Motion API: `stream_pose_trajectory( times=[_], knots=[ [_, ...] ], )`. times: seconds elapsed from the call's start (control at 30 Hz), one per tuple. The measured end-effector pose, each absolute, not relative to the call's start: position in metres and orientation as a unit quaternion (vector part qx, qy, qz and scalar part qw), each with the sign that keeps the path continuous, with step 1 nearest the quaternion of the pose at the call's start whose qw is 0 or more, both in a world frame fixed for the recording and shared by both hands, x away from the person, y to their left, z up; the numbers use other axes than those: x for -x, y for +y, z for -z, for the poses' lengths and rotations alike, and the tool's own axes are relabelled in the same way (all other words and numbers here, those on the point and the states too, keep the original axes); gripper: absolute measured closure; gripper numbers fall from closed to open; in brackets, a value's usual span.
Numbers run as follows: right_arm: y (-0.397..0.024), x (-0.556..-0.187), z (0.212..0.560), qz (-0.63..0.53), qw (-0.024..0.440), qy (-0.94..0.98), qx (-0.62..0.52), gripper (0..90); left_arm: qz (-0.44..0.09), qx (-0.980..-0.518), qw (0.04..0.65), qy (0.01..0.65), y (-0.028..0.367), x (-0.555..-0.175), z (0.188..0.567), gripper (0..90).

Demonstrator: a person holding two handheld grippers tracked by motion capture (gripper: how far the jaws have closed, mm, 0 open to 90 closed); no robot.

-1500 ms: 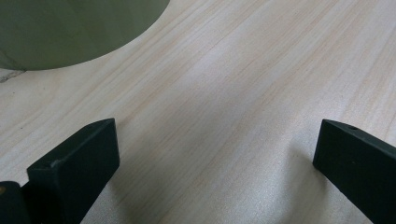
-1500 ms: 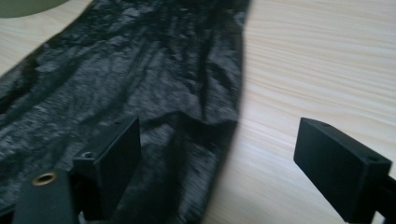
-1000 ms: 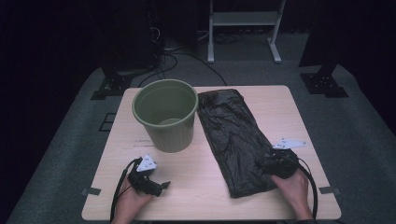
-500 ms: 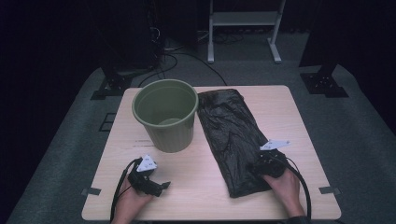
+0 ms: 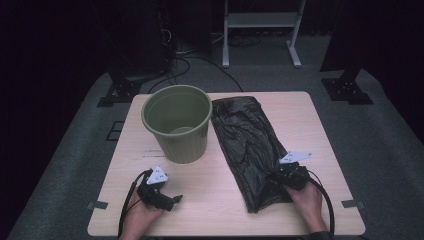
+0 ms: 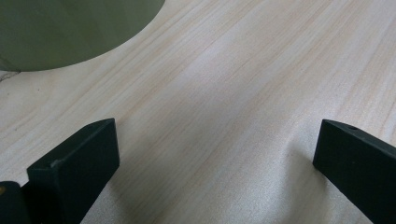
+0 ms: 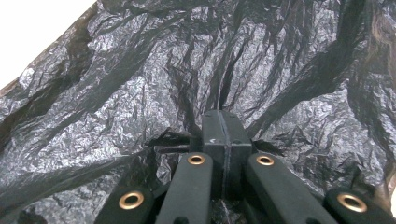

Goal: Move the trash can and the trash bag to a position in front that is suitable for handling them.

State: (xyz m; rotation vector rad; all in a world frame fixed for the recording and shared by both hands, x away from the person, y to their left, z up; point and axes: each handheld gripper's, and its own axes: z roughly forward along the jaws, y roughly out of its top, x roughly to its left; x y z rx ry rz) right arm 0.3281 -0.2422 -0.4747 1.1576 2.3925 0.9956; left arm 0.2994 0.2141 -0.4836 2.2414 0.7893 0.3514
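Black crinkled plastic is bunching between my right tongs, whose jaws have just been closing and are now pinching the bin bag at its near right edge. My left tongs are resting spread over bare bench, near the green bucket standing beside the bag.

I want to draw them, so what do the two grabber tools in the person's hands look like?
Both are black. The left gripper and the right gripper each carry a pale grey three-cornered plate on top and trail a black cable. Each has two blocky black jaws. The right gripper view shows round brass-coloured rivets on black bars. No sleeves are visible.
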Motion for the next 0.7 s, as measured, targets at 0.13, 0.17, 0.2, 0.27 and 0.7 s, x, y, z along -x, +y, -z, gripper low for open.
stream_pose_trajectory(
  times=[0.13, 0.17, 0.2, 0.27, 0.7],
  knots=[
    [-0.246, -0.326, 0.473, -0.339, 0.152, 0.835, -0.406, 89.9, -0.136, -0.870, 0.362, 0.306, 0.214, -0.299, 0.484, 0.0],
    [-0.247, -0.325, 0.473, -0.339, 0.150, 0.834, -0.408, 89.9, -0.136, -0.870, 0.362, 0.306, 0.214, -0.299, 0.484, 0.0],
    [-0.249, -0.325, 0.473, -0.338, 0.148, 0.834, -0.409, 89.9, -0.136, -0.870, 0.362, 0.306, 0.214, -0.299, 0.484, 0.0],
    [-0.253, -0.323, 0.471, -0.339, 0.150, 0.833, -0.411, 89.9, -0.136, -0.870, 0.362, 0.306, 0.214, -0.299, 0.484, 0.0],
    [-0.295, -0.294, 0.465, -0.339, 0.155, 0.820, -0.433, 89.9, -0.137, -0.870, 0.362, 0.307, 0.213, -0.298, 0.484, 0.0]
  ],
)
